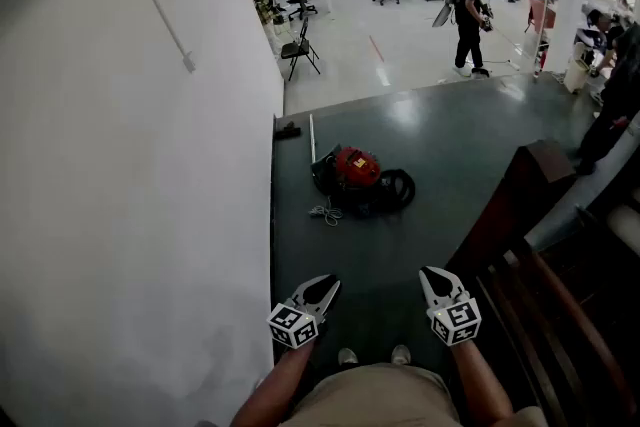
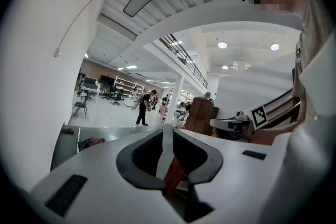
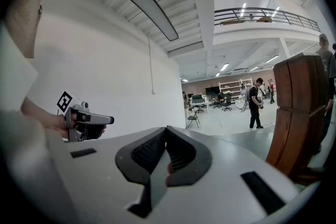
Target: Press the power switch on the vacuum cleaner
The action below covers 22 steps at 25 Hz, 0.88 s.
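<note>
I stand on the dark floor mat (image 1: 450,145) beside the white wall (image 1: 130,165). My left gripper (image 1: 328,286) and right gripper (image 1: 429,273) are held side by side, low in front of me, each with its jaws drawn together on nothing. The red vacuum cleaner (image 1: 355,169) lies well ahead of both, on the mat close to the wall. Its black hose (image 1: 397,188) is coiled at its right and a pale cord (image 1: 325,211) is bunched in front. A dark wooden post (image 1: 520,200) rises at my right. Farther off, a person in black (image 1: 469,15) stands on the light floor.
</note>
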{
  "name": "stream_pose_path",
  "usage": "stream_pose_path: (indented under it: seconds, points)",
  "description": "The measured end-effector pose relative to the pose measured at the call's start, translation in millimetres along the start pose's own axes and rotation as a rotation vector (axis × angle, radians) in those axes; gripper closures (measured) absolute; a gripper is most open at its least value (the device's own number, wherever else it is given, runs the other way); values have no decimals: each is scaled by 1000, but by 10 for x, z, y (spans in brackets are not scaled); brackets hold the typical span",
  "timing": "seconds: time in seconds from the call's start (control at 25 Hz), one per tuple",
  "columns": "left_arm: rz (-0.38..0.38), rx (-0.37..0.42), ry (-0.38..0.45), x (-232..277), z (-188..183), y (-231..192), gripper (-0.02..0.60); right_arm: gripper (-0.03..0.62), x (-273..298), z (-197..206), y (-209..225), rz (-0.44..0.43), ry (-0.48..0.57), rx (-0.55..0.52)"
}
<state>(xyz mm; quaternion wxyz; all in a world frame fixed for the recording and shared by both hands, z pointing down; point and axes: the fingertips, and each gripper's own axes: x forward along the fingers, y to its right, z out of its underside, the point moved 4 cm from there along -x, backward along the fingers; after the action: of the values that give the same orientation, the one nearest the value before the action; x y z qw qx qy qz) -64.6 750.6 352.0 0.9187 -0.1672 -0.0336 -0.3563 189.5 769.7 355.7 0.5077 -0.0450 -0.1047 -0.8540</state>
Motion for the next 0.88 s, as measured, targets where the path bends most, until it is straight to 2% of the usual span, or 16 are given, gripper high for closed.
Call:
stream_pose_path:
  seconds: [0.44,0.6,0.72,0.88]
  points:
    - [23,41,-24,397,131,378,532,582,-236,78,279,1,-1,5]
    - [14,44,-23,508,172,505,566,580,-357,72,370,-25,7,66]
    - [12,51,-22,592,227,592,575,580,-390,95,428,-45,6,64]
    - [-5,75,-66,666,330,751,575,580,-449,139,499,-45,6,57]
